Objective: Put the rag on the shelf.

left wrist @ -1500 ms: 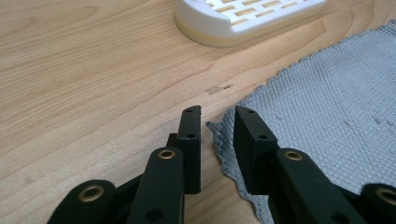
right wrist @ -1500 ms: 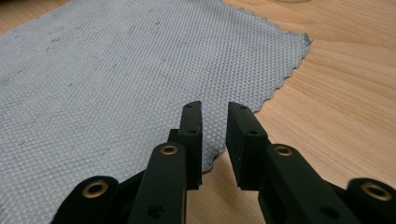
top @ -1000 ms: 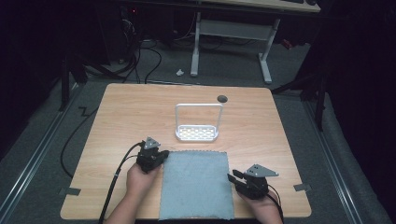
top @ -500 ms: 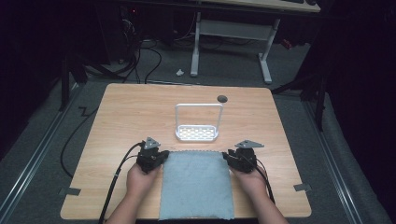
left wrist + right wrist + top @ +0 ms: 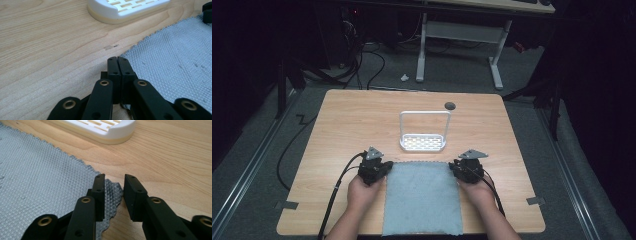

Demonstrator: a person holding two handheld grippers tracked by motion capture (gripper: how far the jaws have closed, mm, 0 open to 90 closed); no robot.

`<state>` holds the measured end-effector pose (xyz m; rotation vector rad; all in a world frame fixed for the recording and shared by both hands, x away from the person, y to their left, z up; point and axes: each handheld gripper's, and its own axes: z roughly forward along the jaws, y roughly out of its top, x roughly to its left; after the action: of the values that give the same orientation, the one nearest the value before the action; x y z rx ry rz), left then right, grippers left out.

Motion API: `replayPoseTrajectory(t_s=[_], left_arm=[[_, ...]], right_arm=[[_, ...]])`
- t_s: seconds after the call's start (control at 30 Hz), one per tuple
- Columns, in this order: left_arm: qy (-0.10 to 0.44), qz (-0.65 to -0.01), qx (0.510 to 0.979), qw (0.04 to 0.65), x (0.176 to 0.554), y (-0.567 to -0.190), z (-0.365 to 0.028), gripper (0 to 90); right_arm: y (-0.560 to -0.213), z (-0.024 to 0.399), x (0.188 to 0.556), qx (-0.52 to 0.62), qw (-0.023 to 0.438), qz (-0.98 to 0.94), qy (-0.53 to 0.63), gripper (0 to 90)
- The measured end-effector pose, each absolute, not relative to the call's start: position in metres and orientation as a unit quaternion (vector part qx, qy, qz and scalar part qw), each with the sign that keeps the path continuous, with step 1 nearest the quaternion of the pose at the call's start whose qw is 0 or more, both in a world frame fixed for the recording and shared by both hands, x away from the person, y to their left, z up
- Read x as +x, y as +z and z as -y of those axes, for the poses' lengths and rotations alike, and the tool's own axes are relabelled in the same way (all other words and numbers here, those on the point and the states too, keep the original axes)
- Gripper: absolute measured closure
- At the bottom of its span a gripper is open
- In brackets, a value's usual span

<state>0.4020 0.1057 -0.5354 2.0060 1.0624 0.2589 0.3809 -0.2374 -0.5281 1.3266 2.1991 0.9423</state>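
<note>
A grey-blue cloth (image 5: 422,197) lies flat on the near middle of the wooden table (image 5: 357,125). My left gripper (image 5: 382,168) sits at the cloth's far left corner. In the left gripper view its jaws (image 5: 117,59) are pressed together over that corner of the cloth (image 5: 175,57), and they appear to pinch it. My right gripper (image 5: 460,167) is at the far right corner. In the right gripper view it (image 5: 114,179) stands open, with the corner of the cloth (image 5: 37,177) lying between the two jaws.
A white slotted rack (image 5: 423,142) with a tall hoop handle stands just beyond the cloth; its base appears in both gripper views (image 5: 125,10) (image 5: 100,130). A dark cable hole (image 5: 450,105) is farther back. Cables trail from both grippers toward the near edge.
My right gripper has moved forward and inward from the table's near right area to the cloth's far right corner. The left gripper has stayed at the far left corner.
</note>
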Motion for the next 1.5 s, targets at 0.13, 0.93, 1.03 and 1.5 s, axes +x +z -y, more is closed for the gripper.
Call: replayPoseTrajectory(t_s=[0.13,0.93,1.03,1.5], left_arm=[[0.103,-0.423,0.799,0.415,0.402,-0.535,-0.106,89.1],[0.110,-0.401,0.775,0.475,0.382,-0.523,-0.111,89.2],[0.124,-0.390,0.766,0.496,0.371,-0.516,-0.112,89.3],[0.152,-0.362,0.734,0.554,0.354,-0.478,-0.114,89.3]], right_arm=[[-0.528,0.235,0.379,0.465,0.203,-0.793,0.338,82.9],[-0.513,0.239,0.347,0.440,0.219,-0.767,0.413,89.6],[-0.506,0.239,0.341,0.433,0.227,-0.763,0.423,89.5],[-0.469,0.231,0.321,0.396,0.271,-0.737,0.475,89.6]])
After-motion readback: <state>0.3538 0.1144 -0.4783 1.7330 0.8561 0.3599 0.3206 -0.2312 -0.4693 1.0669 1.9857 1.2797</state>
